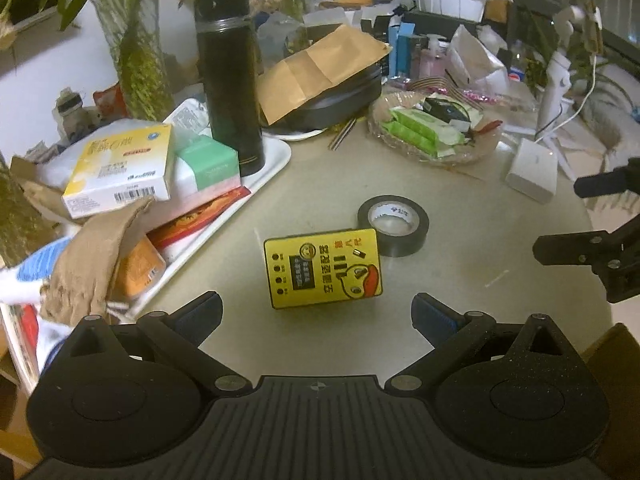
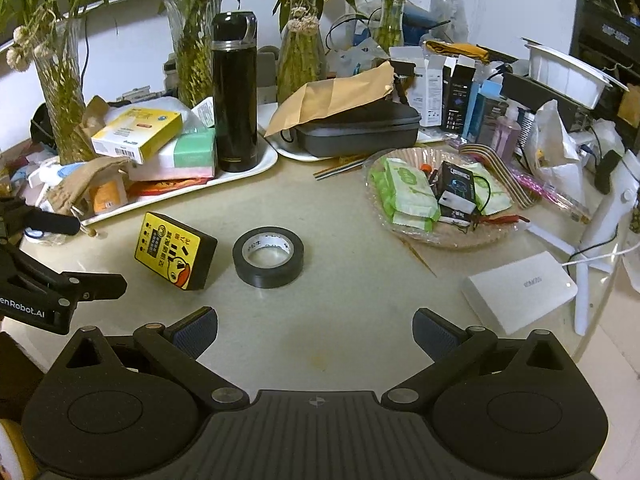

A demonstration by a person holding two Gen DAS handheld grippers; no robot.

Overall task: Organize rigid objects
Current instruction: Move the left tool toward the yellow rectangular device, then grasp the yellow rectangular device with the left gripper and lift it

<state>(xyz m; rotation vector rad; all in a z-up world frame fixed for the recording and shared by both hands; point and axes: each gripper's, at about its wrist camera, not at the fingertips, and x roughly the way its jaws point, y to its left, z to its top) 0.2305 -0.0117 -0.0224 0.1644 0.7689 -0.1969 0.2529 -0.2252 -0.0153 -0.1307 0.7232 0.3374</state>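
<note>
1. The left gripper [image 1: 317,312] hangs low over the table [image 1: 460,280] with its fingers spread wide and nothing between them.
2. The right gripper [image 2: 315,330] is likewise spread apart and empty, above a bare patch of the table.
3. A yellow box [image 1: 323,267] with a cartoon duck on its face lies on the table just ahead of the left gripper, between the lines of its two fingers but not touched by either.
4. In the right wrist view the box appears propped up on one edge, though the lens distortion makes the tilt hard to judge.
5. A roll of black tape [image 1: 393,225] lies flat just beside the box, at its far right corner; whether the two touch cannot be told.
6. A white tray [image 1: 276,164] at the left carries a tall black flask [image 1: 230,80], standing upright, and a pile of small cartons.
7. A clear dish [image 2: 444,236] with green packets sits further back on the right.
8. A white flat box [image 2: 520,292] lies near the table's right edge, well apart from the tape.
</note>
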